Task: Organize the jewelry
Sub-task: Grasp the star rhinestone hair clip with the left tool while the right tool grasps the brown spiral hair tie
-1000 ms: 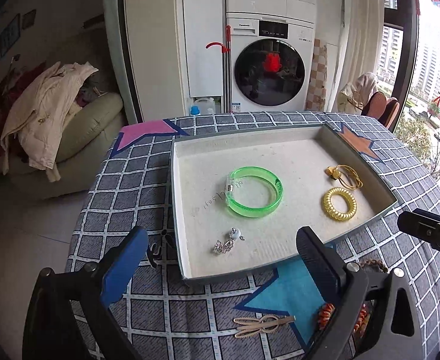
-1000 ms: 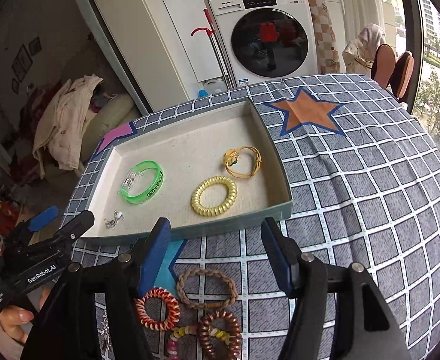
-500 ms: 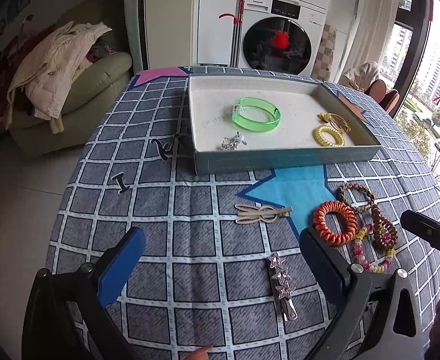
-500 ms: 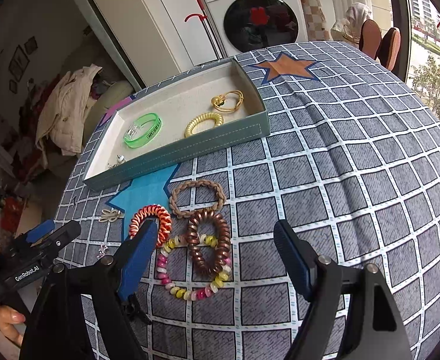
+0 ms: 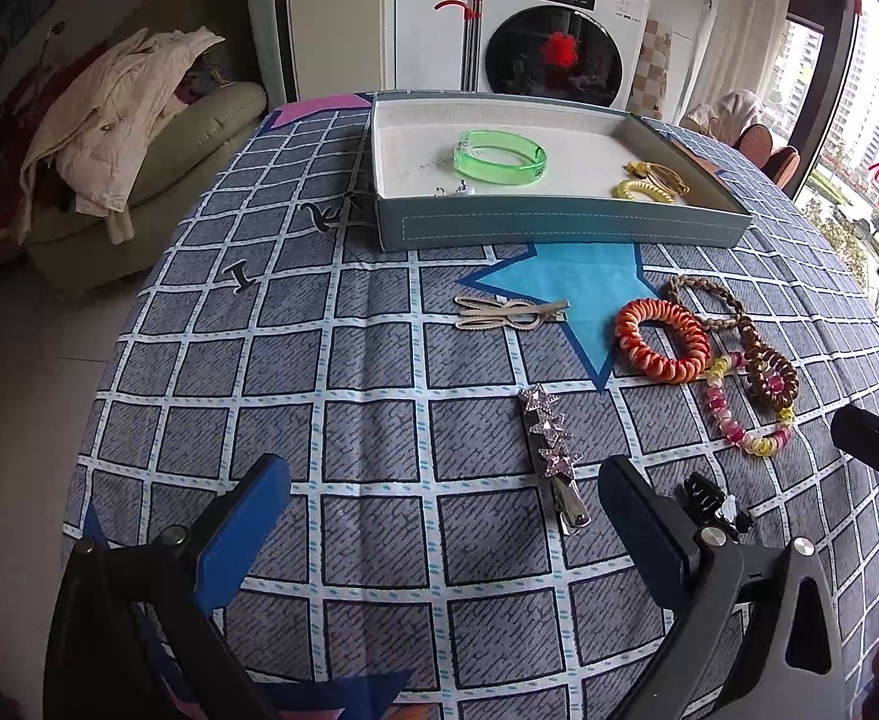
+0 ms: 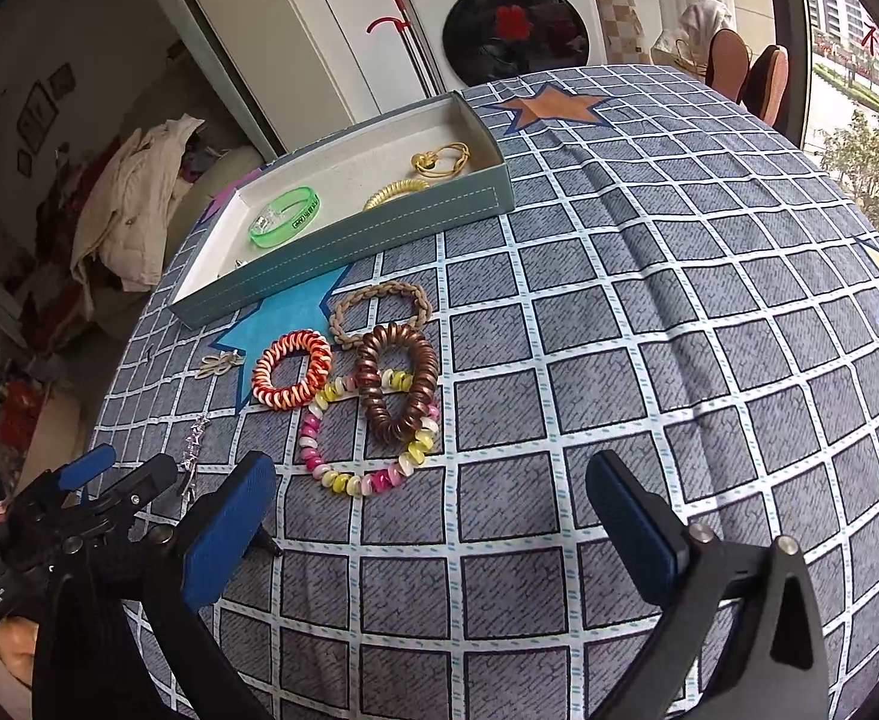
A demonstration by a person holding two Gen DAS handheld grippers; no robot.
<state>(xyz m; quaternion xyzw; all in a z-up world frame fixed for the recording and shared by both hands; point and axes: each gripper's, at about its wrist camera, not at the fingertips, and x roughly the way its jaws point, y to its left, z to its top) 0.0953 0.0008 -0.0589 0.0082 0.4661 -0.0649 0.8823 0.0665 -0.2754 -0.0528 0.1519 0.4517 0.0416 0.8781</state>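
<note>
Both grippers have drawn back from the tray (image 5: 559, 222) toward the loose pieces. The right gripper (image 6: 430, 516), empty, has just been opening wide; the left gripper (image 5: 445, 516) also gapes empty, the star clip (image 5: 550, 444) lying just ahead of it. The black clip (image 5: 712, 504) at lower right is half hidden behind a finger.

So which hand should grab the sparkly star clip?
Probably the left. The left gripper is open, with the star clip just ahead between its fingers. The right gripper faces the bead bracelet.
</note>
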